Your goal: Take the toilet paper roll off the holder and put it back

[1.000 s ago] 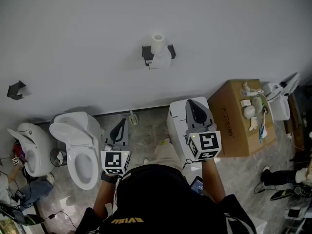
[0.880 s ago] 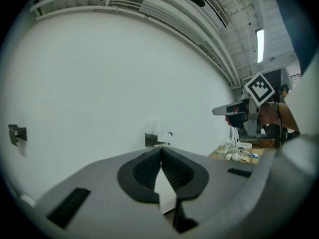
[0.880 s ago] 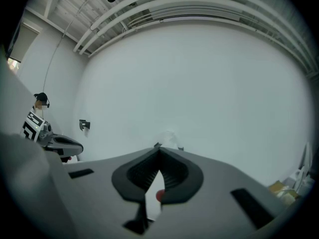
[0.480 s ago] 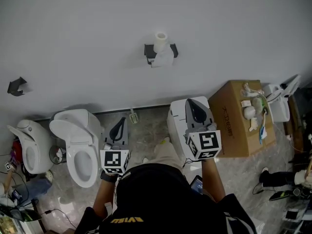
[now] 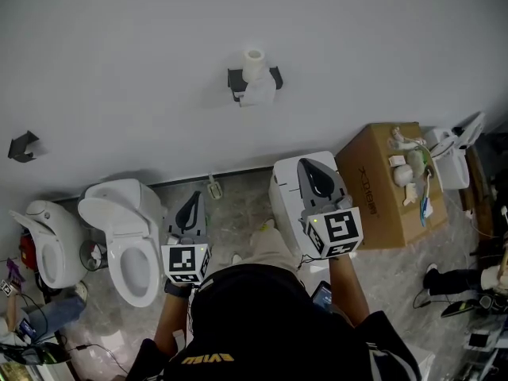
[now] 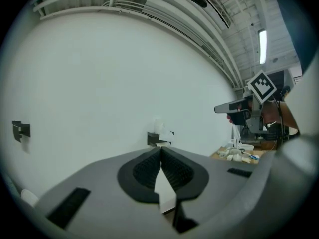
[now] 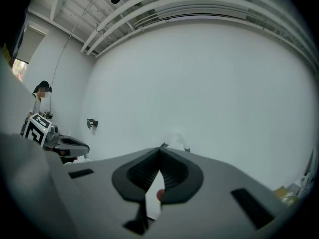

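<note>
Head view: wht cylindrical roll (image 5: 254,62) atop blk holder (image 5: 235,80).

The roll (image 5: 254,60) sits on the holder (image 5: 235,80), midway along the wall. A second holder (image 5: 21,145) hangs on the wall far to the left. On the floor at the wall's foot, a toilet (image 5: 46,244) stands at the left edge with another toilet (image 5: 127,236) just beside it. Further right stands a fixture (image 5: 284,197), and a box (image 5: 373,189) just to its right has small things on top. The left gripper (image 5: 196,203) lies between the second toilet and the fixture. The right gripper (image 5: 309,169) is over the fixture.
</note>
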Demonstrator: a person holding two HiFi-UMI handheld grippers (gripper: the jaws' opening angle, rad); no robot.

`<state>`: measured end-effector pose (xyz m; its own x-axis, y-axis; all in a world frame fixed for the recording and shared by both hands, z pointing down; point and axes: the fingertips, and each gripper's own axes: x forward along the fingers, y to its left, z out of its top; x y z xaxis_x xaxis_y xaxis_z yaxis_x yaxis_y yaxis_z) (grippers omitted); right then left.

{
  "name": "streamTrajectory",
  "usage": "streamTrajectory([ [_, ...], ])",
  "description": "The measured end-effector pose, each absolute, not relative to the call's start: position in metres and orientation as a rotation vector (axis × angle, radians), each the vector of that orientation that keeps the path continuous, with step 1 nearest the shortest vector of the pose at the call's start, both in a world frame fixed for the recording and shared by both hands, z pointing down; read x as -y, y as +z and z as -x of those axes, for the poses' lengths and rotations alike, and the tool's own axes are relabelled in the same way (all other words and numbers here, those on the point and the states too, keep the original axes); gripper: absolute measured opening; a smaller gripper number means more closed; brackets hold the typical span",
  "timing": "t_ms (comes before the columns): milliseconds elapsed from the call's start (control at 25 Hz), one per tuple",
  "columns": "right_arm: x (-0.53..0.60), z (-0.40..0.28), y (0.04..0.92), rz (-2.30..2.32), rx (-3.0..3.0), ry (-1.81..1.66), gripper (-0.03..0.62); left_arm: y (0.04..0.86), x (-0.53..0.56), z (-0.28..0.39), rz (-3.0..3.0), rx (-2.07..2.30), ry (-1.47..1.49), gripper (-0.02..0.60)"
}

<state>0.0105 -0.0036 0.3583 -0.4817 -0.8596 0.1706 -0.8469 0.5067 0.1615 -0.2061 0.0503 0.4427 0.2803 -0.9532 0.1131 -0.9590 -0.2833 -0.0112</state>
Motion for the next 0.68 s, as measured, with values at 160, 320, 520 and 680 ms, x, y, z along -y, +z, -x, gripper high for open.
streamTrajectory([
  [160,0.002,-0.016,0.356,-1.466,2.531,-0.064,-0.009,0.444,-0.052,0.202,-2.468,1.832,0.154,0.011],
  [320,0.003,-0.019,0.353,-1.415,2.533,-0.11,-0.009,0.444,-0.05,0.197,-2.466,1.825,0.162,0.011],
  [520,0.0,-0.021,0.348,-1.289,2.528,-0.218,-0.008,0.445,-0.046,0.192,-2.497,1.806,0.195,0.011],
  [680,0.018,-0.025,0.342,-1.225,2.541,-0.272,-0.008,0.458,-0.024,0.198,-2.453,1.851,0.147,0.011],
])
